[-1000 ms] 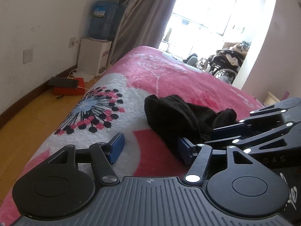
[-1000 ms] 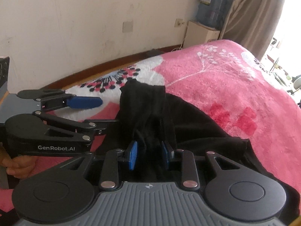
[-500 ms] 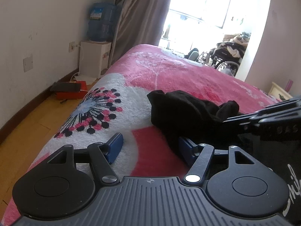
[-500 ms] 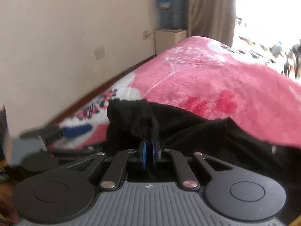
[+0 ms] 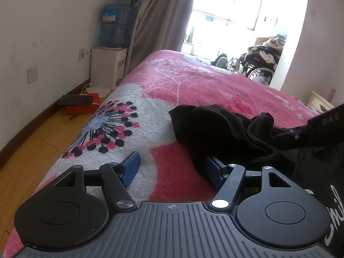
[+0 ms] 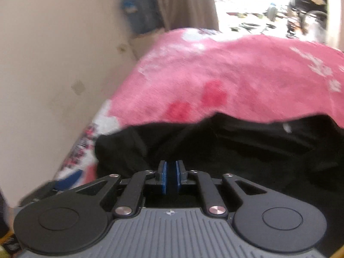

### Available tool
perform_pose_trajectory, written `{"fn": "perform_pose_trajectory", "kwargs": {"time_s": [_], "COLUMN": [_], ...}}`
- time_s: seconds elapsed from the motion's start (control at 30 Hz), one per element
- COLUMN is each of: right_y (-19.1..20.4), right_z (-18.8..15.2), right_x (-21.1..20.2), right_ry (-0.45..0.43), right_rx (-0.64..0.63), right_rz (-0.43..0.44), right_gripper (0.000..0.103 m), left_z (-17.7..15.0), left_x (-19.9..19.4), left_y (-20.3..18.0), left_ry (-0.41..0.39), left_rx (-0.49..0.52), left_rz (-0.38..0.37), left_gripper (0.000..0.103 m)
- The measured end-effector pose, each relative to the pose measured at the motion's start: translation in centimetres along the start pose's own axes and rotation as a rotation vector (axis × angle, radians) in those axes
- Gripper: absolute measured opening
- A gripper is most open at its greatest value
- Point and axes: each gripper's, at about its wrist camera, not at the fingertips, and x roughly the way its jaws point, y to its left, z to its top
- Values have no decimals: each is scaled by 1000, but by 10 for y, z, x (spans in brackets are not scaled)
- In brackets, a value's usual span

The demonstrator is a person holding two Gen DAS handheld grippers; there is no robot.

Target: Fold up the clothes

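Right gripper (image 6: 171,177) pinches black garment (image 6: 236,150) while its jaws are opening; left gripper (image 5: 172,169) gapes wide, empty. Limp, light cloth wants an edge hold just ahead.

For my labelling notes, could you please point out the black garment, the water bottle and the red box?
black garment (image 5: 206,126), left wrist view, crumpled top fold.
water bottle (image 5: 115,25), left wrist view, blue body.
red box (image 5: 82,108), left wrist view, front side.

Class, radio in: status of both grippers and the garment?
Right hand-held gripper jaws opening slightly, black garment pinched between. Left hand-held gripper open, empty. Nothing in the way.
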Motion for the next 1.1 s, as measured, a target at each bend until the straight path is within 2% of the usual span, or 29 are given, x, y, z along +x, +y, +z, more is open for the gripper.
{"fn": "perform_pose_trajectory", "kwargs": {"time_s": [0.03, 0.07, 0.13, 0.3, 0.37, 0.43, 0.53, 0.6, 0.67, 0.8, 0.87, 0.97, 1.1], "right_y": [3, 7, 15, 31, 34, 28, 14, 10, 8, -15, -29, -44, -56], "right_z": [5, 9, 17, 24, 22, 21, 25, 28, 31, 40, 37, 26, 4], "right_x": [1, 1, 9, 45, 58, 63, 59, 55, 50, 28, 17, 6, 2], "right_ry": [-3, -6, 6, 109, 129, 111, 58, 28, -9, -73, -40, 67, 208], "right_rx": [-10, -21, -54, -128, -181, -170, -119, -107, -107, 22, 92, 172, 280], "right_rz": [27, 54, 86, 93, 27, -40, -92, -95, -137, -151, -104, -29, 78], "right_gripper": [18, 31, 42, 42, 28, 26, 26, 26, 26, 27, 32, 43, 47], "left_z": [0, 0, 0, -1, -1, -1, -1, -1, -1, -2, -1, 0, -1], "left_x": [0, 0, 0, 0, 0, 0, 0, 0, 1, 1, 0, 0, 0], "left_y": [0, 0, -1, 0, 0, 0, 1, 1, 1, 2, 2, 3, 3], "left_ry": [0, 0, 0, -2, -3, -4, -5, -5, -6, -7, -7, -7, -8], "left_rx": [0, 1, 1, -3, -3, -3, -3, -4, -5, -8, -7, -8, -13], "left_rz": [0, 1, 0, -2, -2, -2, -3, -4, -5, -8, -8, -9, -13], "left_gripper": [67, 67, 67, 67, 67, 67, 67, 67, 67, 67, 67, 67, 67]}}
